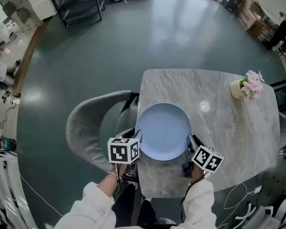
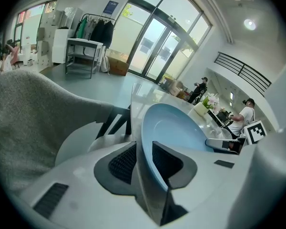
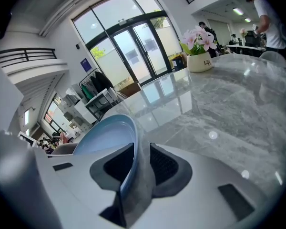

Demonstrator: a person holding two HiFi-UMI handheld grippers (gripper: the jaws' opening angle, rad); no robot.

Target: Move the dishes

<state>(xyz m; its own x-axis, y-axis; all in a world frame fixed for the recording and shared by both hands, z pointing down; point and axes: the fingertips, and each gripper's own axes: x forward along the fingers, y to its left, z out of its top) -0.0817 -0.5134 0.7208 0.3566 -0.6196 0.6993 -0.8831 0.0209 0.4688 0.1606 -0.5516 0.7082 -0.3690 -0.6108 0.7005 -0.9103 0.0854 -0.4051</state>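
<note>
- White sleeves (image 1: pixel 90 206) of the person fill the bottom of the head view, each hand carrying one gripper with a marker cube.
- Left gripper (image 1: pixel 139 137): set at the left rim of the blue plate (image 1: pixel 163 131). In the left gripper view the gripper (image 2: pixel 144 162) has its jaws parted, the plate (image 2: pixel 174 128) edge standing between the pads with a gap, not clamped.
- Right gripper (image 1: pixel 190 141): set at the plate's right rim. In the right gripper view the gripper (image 3: pixel 137 162) is likewise wide apart, the plate (image 3: pixel 105 135) edge passing loosely between its jaws.
- Blue plate: empty, lying on the grey marbled counter (image 1: pixel 224 132) close to its near left edge, between the two grippers.
- Grey upholstered chair (image 1: pixel 86 128): just beside the counter's left edge, next to the plate.
- Small pot of pink flowers (image 1: pixel 245 87): at the counter's far right corner, well apart from the plate.
</note>
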